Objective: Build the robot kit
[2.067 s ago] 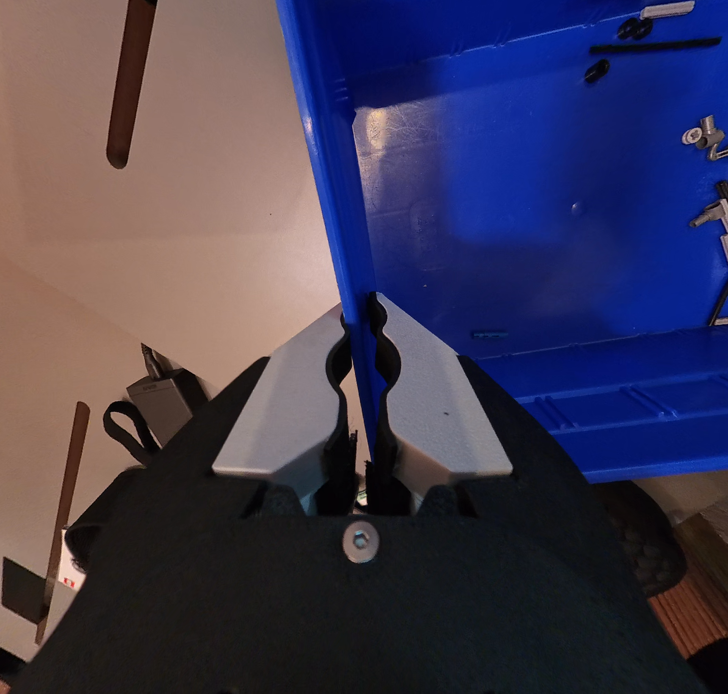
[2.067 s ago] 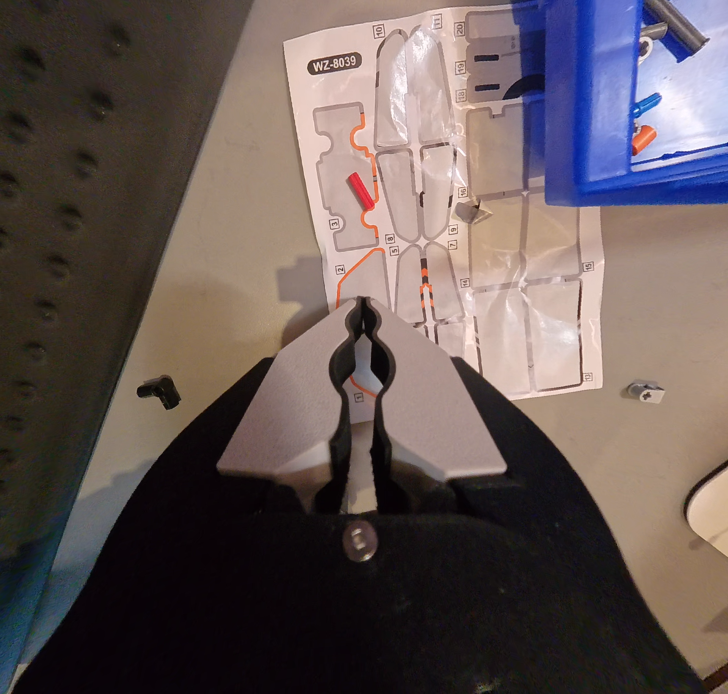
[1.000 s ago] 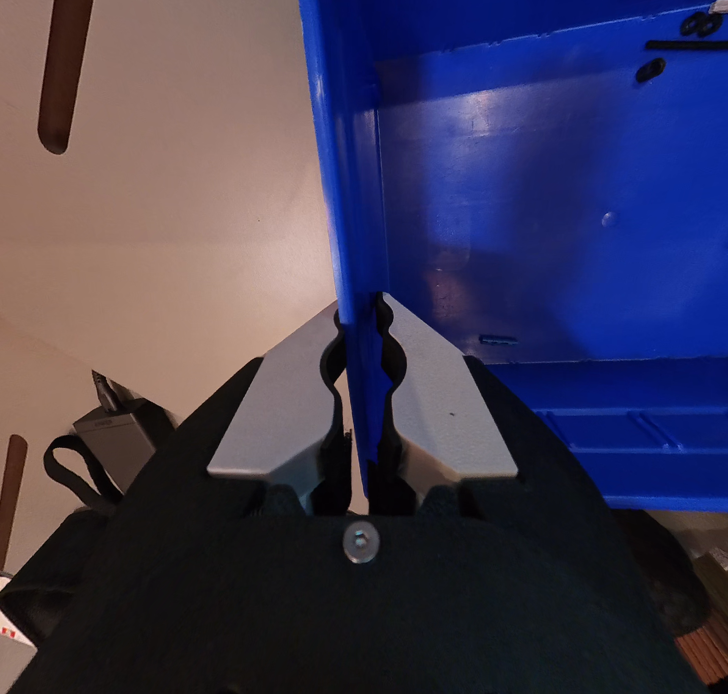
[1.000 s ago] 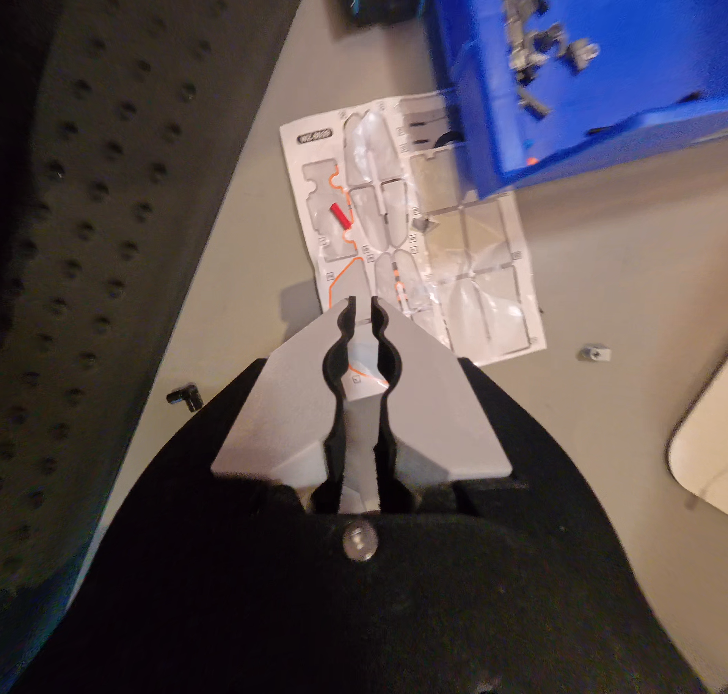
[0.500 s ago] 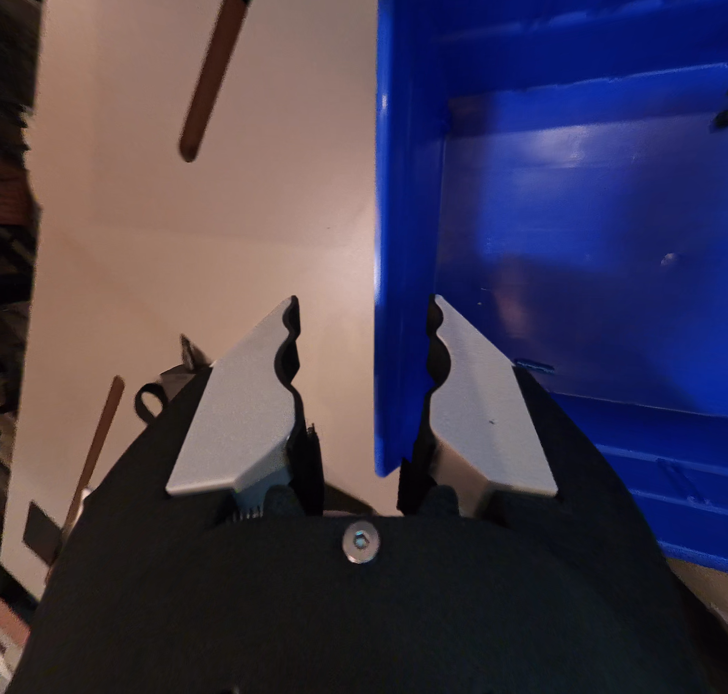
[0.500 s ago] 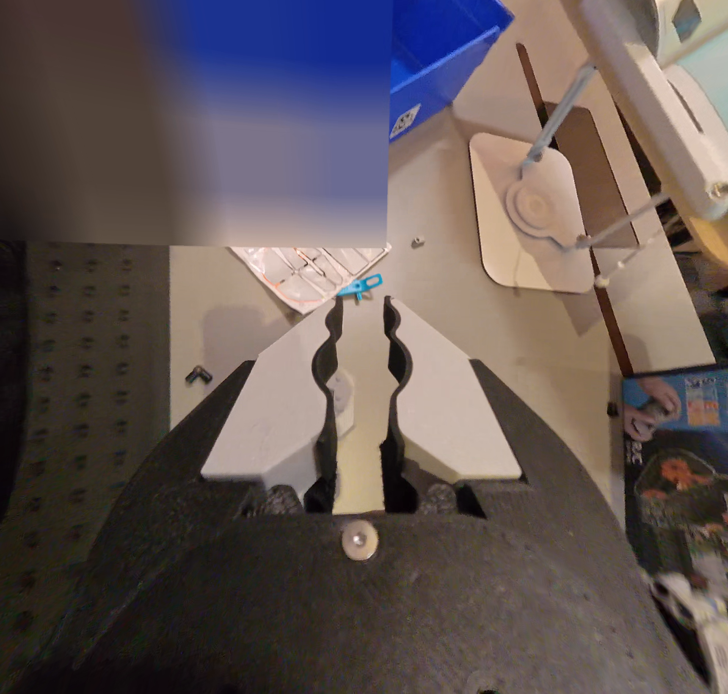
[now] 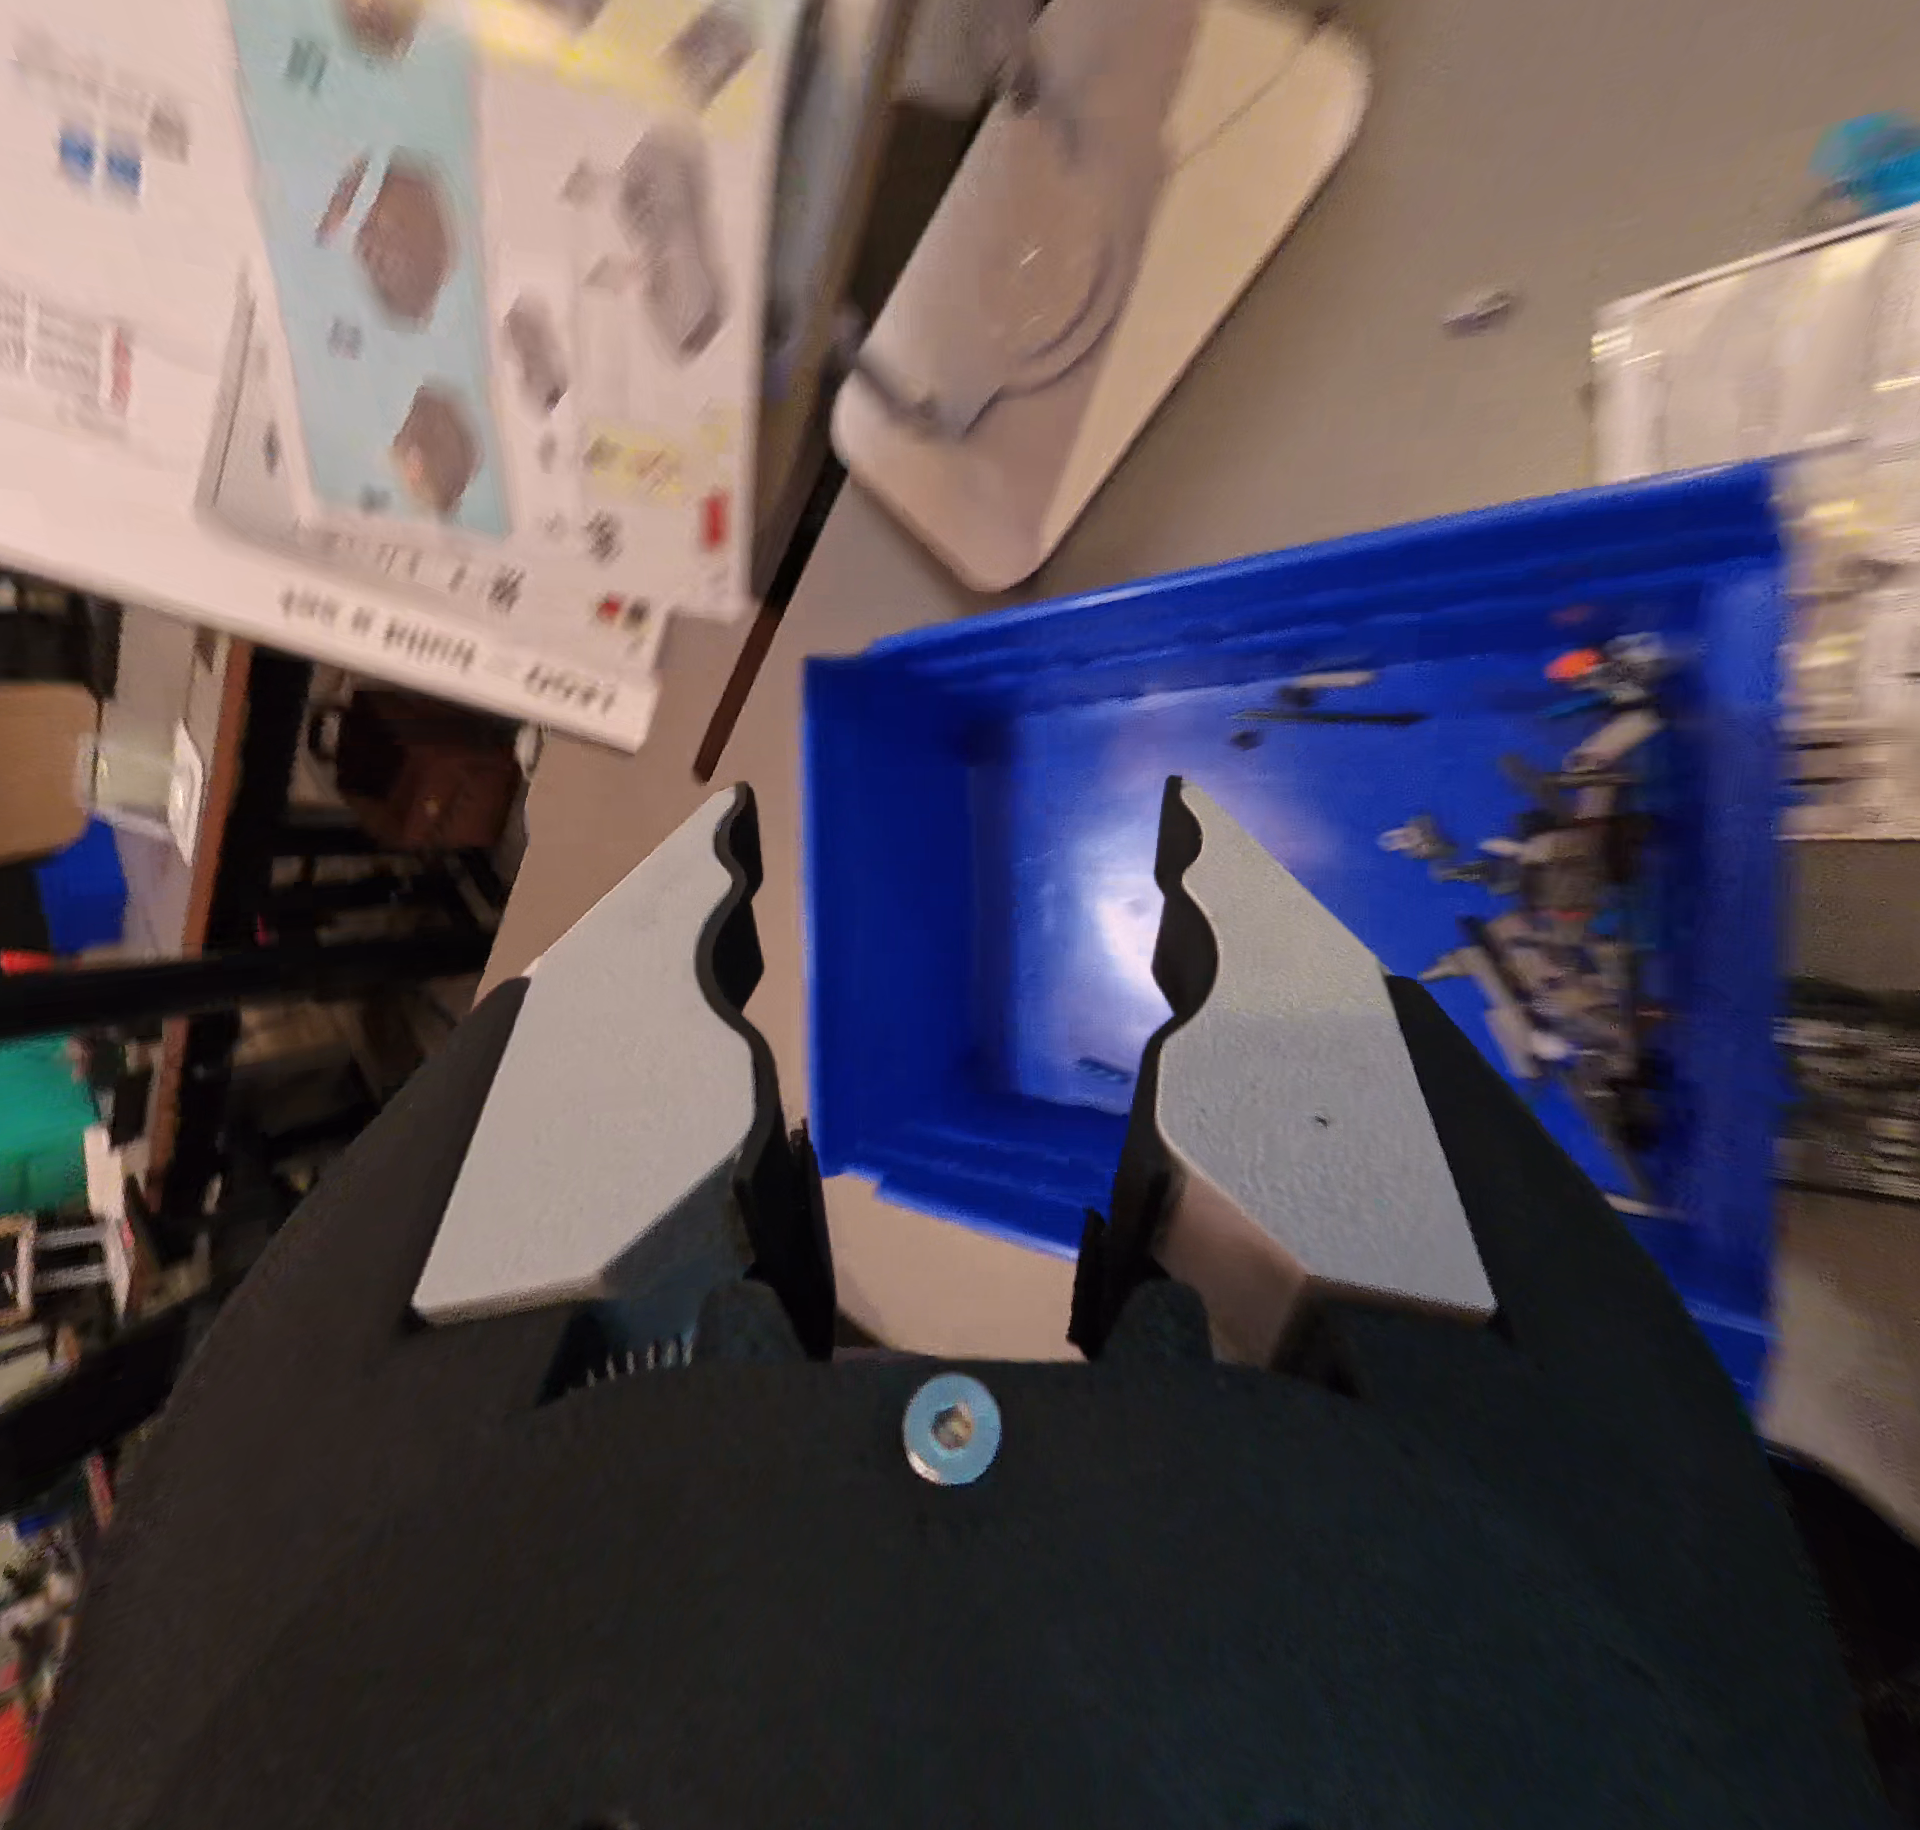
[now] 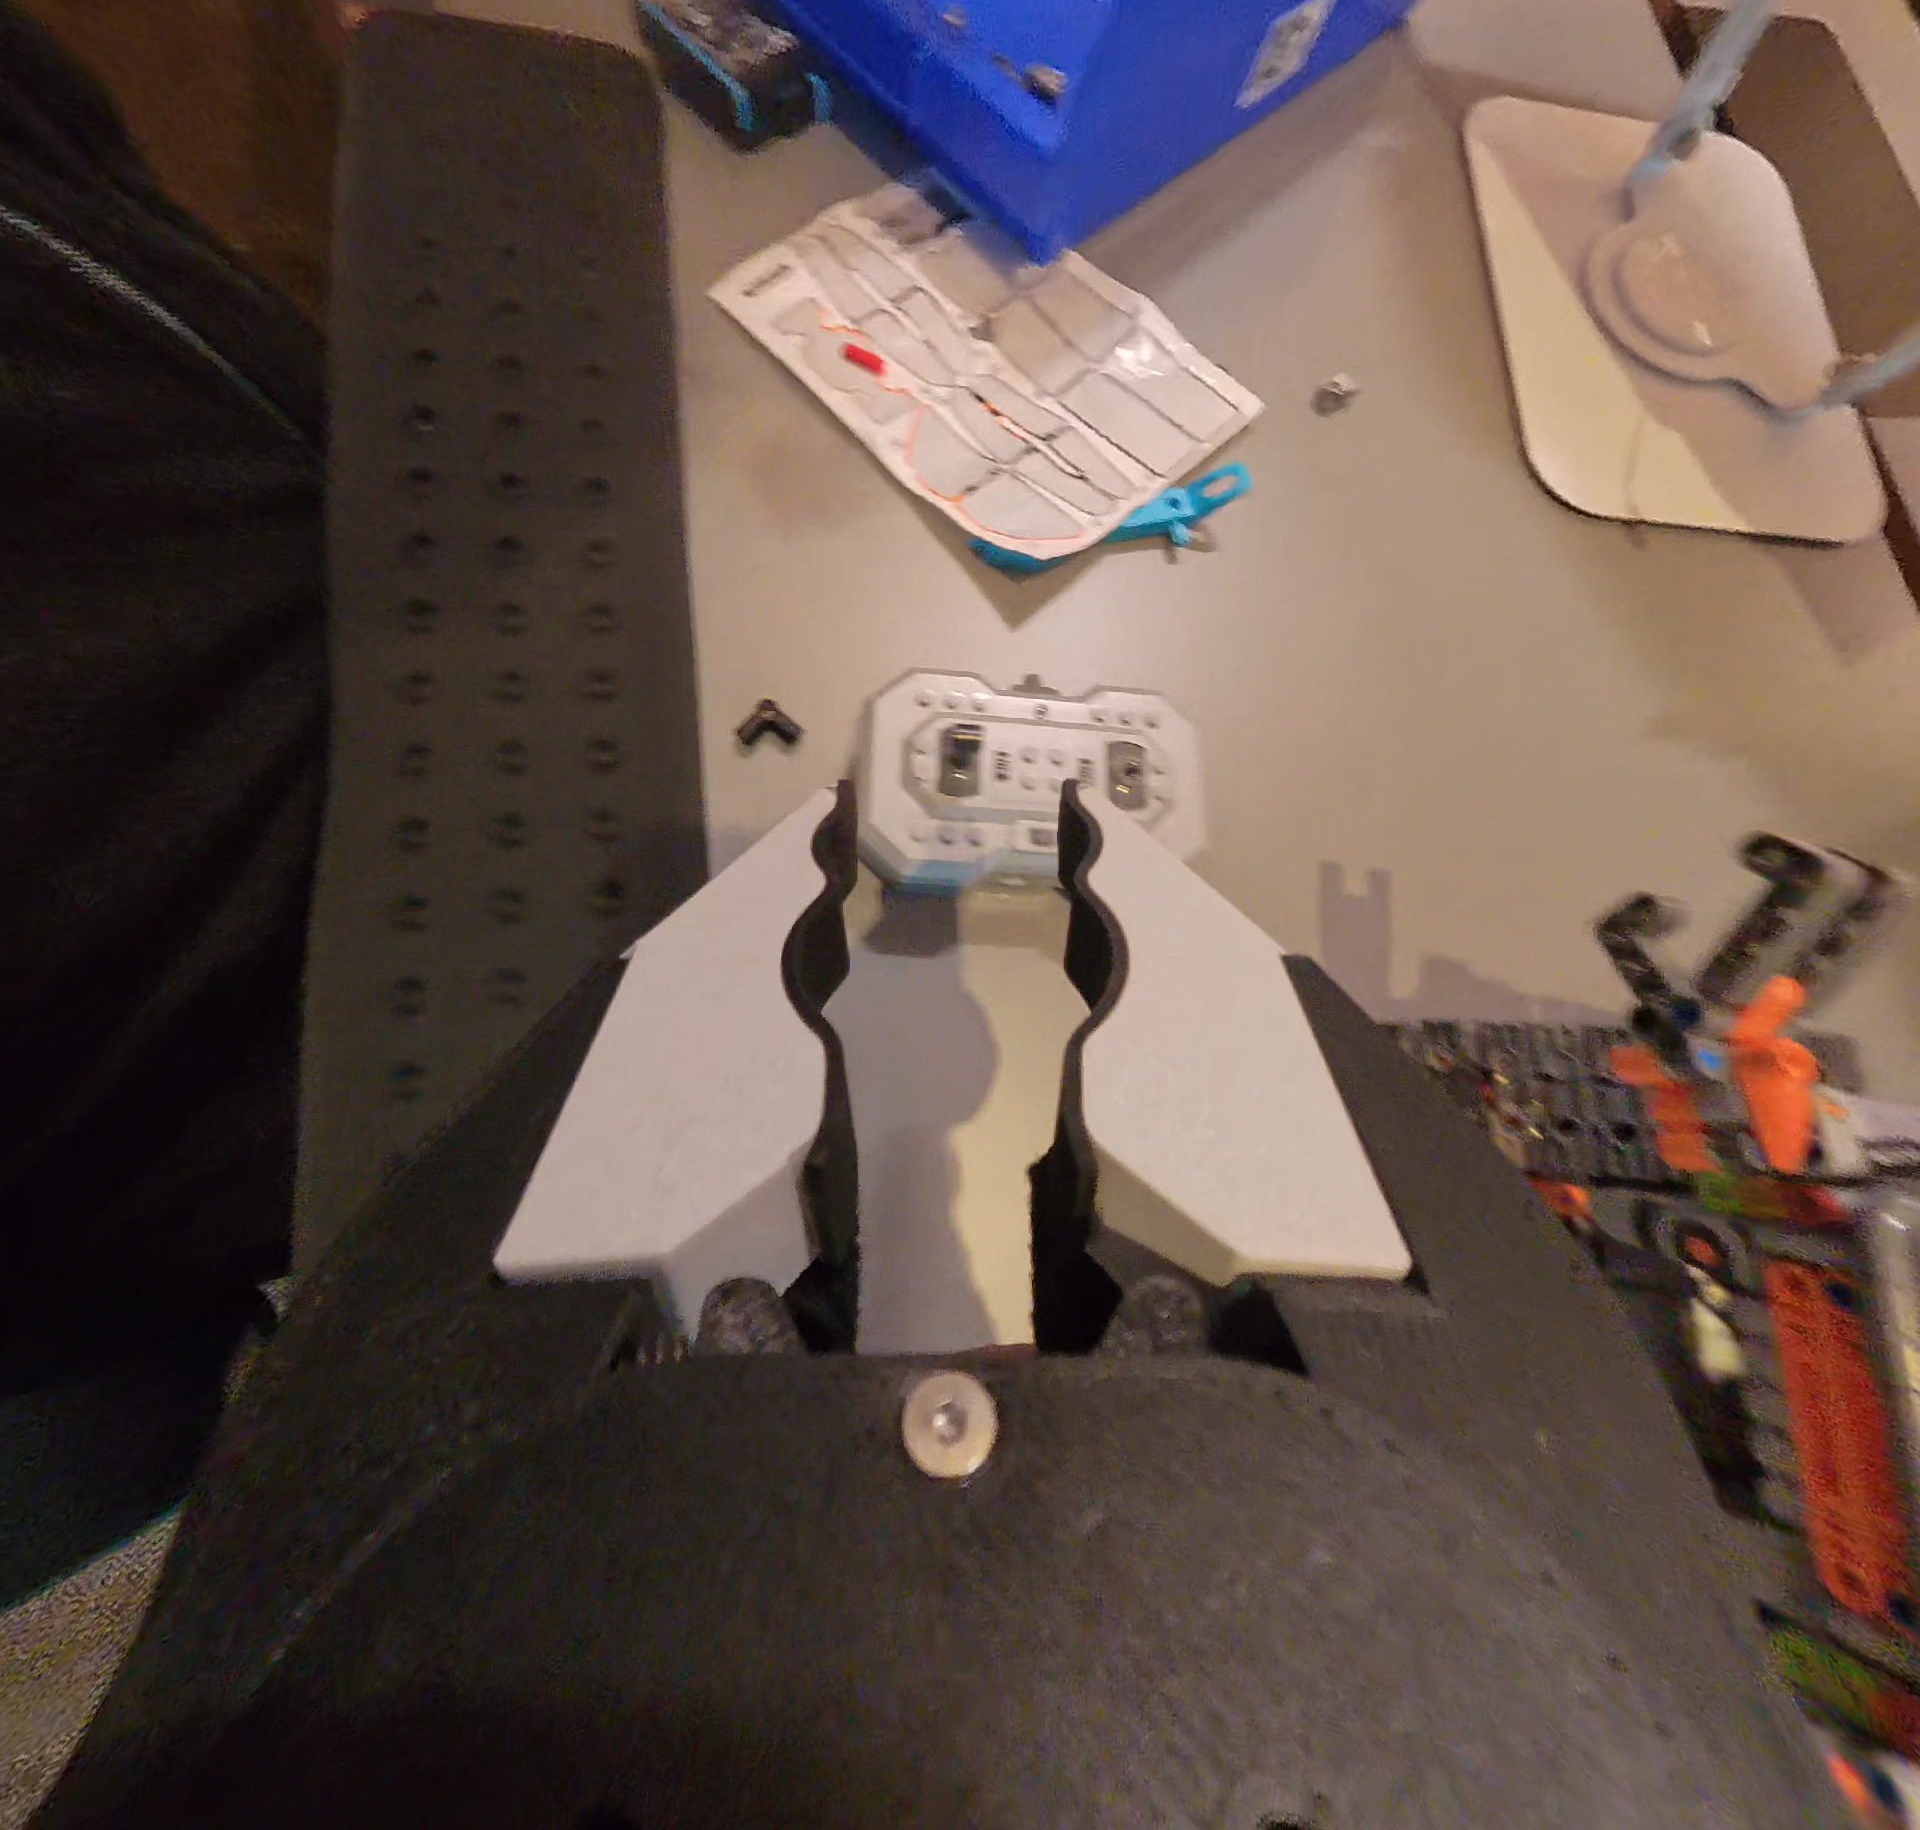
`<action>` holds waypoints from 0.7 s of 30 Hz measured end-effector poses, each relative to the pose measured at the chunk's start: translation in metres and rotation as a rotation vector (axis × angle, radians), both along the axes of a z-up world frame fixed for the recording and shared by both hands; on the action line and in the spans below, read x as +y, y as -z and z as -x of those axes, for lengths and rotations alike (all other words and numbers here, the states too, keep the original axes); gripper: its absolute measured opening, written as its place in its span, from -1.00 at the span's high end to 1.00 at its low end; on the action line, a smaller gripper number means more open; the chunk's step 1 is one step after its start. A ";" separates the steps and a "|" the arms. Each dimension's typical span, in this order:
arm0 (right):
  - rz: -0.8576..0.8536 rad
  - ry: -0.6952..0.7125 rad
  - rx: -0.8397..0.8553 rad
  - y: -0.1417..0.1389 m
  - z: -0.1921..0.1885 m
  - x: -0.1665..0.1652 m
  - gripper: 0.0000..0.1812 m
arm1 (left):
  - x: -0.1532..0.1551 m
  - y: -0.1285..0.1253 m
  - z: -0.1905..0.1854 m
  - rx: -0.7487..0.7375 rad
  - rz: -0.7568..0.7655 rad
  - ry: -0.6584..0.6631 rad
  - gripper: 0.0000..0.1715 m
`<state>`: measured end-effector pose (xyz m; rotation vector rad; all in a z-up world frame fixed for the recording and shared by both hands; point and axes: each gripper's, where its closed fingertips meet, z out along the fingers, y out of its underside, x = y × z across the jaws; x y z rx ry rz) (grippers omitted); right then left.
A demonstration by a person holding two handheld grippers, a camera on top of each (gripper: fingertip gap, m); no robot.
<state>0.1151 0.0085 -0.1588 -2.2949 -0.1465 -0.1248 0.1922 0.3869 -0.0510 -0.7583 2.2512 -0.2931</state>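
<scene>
Left gripper: spread wide, holding nothing, poised above the near left corner of a blue bin on the grey table. Left finger outside the bin's left wall, right finger over the bare floor of the bin, neither visibly touching it. Inside the bin, a loose heap of small grey and black building-set parts crowded toward its right side, with a spot of orange among them; left half bare and glossy. Farther left, a blurred printed sheet; beyond the bin, a white lamp base.

Right gripper: likewise parted and empty, aimed at a grey control unit lying flat on the table just ahead of the fingertips, long axis crosswise to the fingers, wider than the gap between them. Left of it, a small black elbow piece and a perforated black mat. Farther off, a creased sticker sheet carrying a small red peg, one end tucked under the blue bin, with a turquoise part poking out from its near edge. At right, a half-built black and orange model, blurred.
</scene>
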 end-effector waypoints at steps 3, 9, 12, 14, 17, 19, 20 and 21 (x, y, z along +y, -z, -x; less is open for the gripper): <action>-0.032 -0.065 0.017 0.006 0.025 0.008 0.61 | -0.071 0.004 0.035 -0.034 0.020 0.124 0.18; 0.046 -0.137 -0.041 0.049 0.054 0.034 0.79 | -0.185 0.078 0.093 0.072 0.080 0.314 0.35; 0.077 -0.163 -0.083 0.061 0.055 0.043 0.82 | -0.211 0.121 0.109 0.157 0.124 0.333 0.37; 0.109 -0.190 -0.100 0.068 0.055 0.045 0.83 | -0.223 0.144 0.117 0.205 0.145 0.340 0.36; 0.178 -0.225 -0.139 0.081 0.053 0.045 0.83 | -0.229 0.166 0.122 0.247 0.163 0.320 0.34; 0.216 -0.242 -0.163 0.086 0.051 0.045 0.82 | -0.229 0.175 0.120 0.247 0.192 0.289 0.36; 0.227 -0.255 -0.166 0.088 0.052 0.046 0.83 | -0.230 0.180 0.118 0.250 0.209 0.276 0.37; 0.244 -0.266 -0.169 0.090 0.052 0.047 0.83 | -0.228 0.185 0.116 0.251 0.214 0.258 0.37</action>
